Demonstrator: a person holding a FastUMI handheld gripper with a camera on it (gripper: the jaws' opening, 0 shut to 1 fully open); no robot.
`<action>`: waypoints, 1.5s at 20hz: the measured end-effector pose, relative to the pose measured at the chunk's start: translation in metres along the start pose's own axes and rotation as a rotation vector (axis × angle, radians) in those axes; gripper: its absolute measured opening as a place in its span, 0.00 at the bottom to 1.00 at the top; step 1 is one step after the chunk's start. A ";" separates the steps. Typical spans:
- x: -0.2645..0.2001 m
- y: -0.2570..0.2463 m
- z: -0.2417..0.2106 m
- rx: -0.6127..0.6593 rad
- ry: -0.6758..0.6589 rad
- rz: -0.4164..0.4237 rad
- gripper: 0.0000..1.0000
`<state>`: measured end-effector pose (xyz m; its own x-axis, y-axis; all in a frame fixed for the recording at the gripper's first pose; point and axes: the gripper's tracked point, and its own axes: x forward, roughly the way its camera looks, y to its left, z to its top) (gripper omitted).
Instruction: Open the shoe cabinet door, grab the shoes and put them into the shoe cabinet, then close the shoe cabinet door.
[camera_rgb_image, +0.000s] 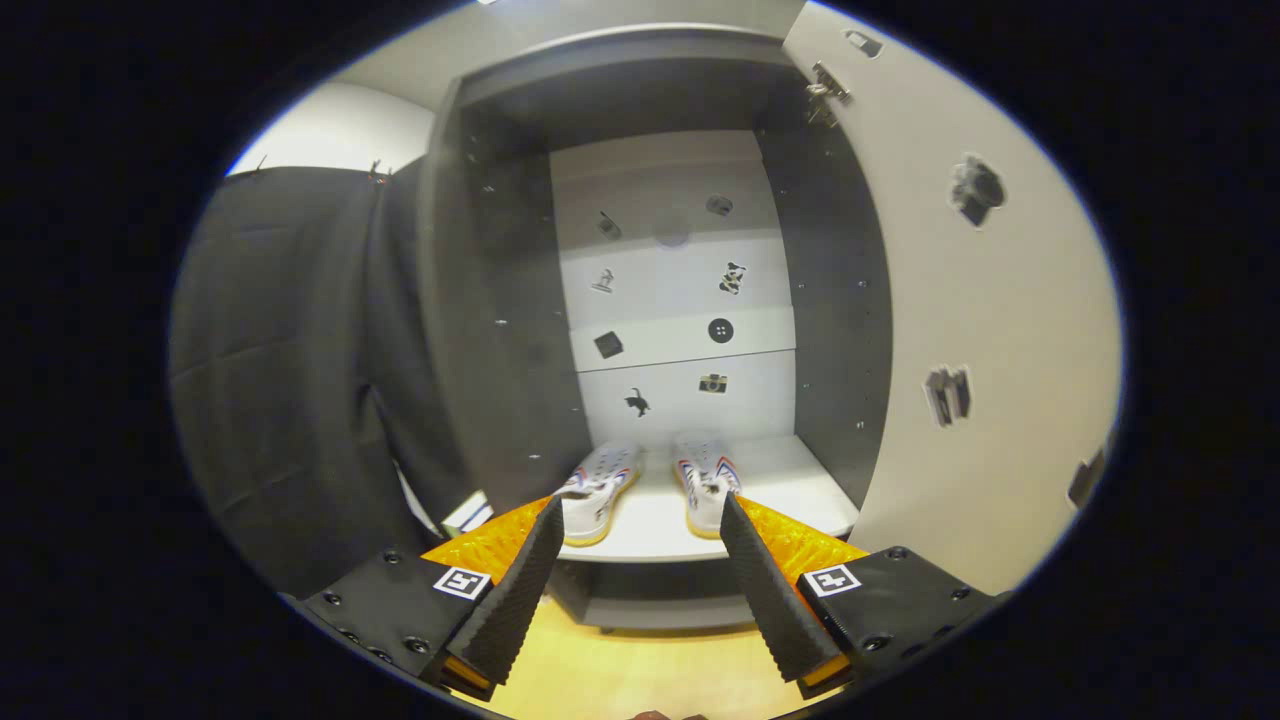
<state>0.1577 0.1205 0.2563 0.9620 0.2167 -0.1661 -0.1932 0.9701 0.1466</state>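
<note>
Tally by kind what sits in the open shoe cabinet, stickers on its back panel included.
Shoes: 2, left shoe and right shoe, on the shelf, beyond the open gripper
Stickers on back panel: 8
Total: 10

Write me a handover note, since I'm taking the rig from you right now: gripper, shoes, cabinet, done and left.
Gripper: open, holding nothing, fingers spread just short of the shelf.
Shoes: left shoe and right shoe stand side by side on the bottom shelf inside the shoe cabinet, just beyond the fingertips.
Door: swung wide open to the right.
Done: door opened, both shoes in.
Left: close the door.
</note>
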 end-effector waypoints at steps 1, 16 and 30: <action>-0.021 0.002 -0.007 0.000 -0.004 0.009 0.98; -0.276 -0.071 -0.076 -0.090 0.011 -0.063 0.98; -0.285 -0.289 0.016 -0.120 -0.118 -0.264 0.97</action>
<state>-0.0574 -0.2236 0.2768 0.9963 -0.0519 -0.0682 0.0517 0.9987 -0.0037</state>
